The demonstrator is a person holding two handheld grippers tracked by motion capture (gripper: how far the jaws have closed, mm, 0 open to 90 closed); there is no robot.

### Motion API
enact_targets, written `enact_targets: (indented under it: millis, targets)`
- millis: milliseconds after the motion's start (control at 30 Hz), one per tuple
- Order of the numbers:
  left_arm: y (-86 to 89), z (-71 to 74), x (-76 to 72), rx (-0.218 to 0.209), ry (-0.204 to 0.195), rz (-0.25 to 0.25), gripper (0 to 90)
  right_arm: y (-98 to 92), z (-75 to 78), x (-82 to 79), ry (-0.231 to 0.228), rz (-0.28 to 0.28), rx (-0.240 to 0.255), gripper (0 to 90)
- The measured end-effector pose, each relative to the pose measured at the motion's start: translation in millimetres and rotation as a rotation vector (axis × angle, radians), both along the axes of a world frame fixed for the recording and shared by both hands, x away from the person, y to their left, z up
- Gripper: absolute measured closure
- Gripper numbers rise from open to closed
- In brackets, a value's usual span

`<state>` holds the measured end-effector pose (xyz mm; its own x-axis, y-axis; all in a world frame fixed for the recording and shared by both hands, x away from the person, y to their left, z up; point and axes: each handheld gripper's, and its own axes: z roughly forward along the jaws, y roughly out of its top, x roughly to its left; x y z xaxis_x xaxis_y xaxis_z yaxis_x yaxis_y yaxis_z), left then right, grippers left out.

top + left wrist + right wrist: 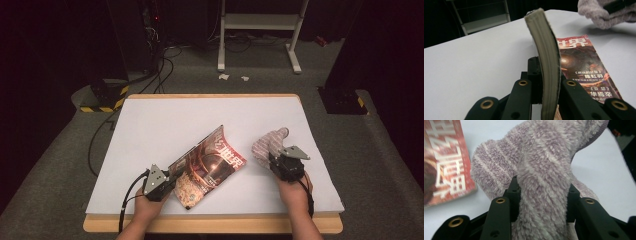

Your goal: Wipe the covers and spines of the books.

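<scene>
A magazine [210, 165] with a dark red cover lies near the middle of the white table top [165, 120]. Its near-left part is lifted and bent upward. My left gripper [172, 180] is shut on that raised wad of pages. In the left gripper view the page edges [546, 62] stand upright between the jaws of the left gripper [547, 72], with the cover [584, 65] flat to the right. My right gripper [270, 155] is shut on a fluffy pale-purple striped sock [267, 142] just right of the magazine. The sock [544, 170] bulges above the right gripper [542, 185].
The white sheet covers a wooden table whose front edge [210, 225] lies near the person's forearms. Behind the table, on the floor, are a white metal frame [260, 22], cables [155, 75] and a black stand base with yellow-black stripes [105, 97].
</scene>
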<state>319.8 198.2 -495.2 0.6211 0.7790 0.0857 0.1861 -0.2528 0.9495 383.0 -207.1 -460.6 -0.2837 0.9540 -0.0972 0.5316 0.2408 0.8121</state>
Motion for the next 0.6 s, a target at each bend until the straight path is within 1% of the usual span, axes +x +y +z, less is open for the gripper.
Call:
enact_targets:
  millis: [133, 167, 267, 400, 533, 600]
  targets:
    - [0.0, -0.1, -0.1, 0.000, -0.001, -0.001, 83.3, -5.0, -18.6, -0.9, 0.045, -0.007, -0.017, 60.5]
    - [0.1, -0.2, 0.0, 0.000, 0.000, 0.000, 83.4, -7.0, -23.4, -0.9, 0.060, -0.015, -0.015, 60.3]
    - [0.1, -0.4, 0.2, -0.002, 0.001, 0.000, 83.3, -12.1, -32.4, -0.4, 0.087, -0.022, -0.004, 58.9]
    - [0.1, -0.4, 0.1, -0.001, 0.000, 0.001, 83.3, -13.1, -33.6, -0.2, 0.084, -0.021, 0.005, 55.9]
    - [0.0, -0.2, -0.1, 0.000, 0.000, 0.001, 83.4, -11.5, -29.3, 1.7, 0.095, -0.020, -0.003, 45.8]
    - [0.1, -0.3, -0.1, 0.000, 0.000, 0.001, 83.3, -11.2, -25.8, 2.0, 0.093, -0.014, -0.008, 42.5]
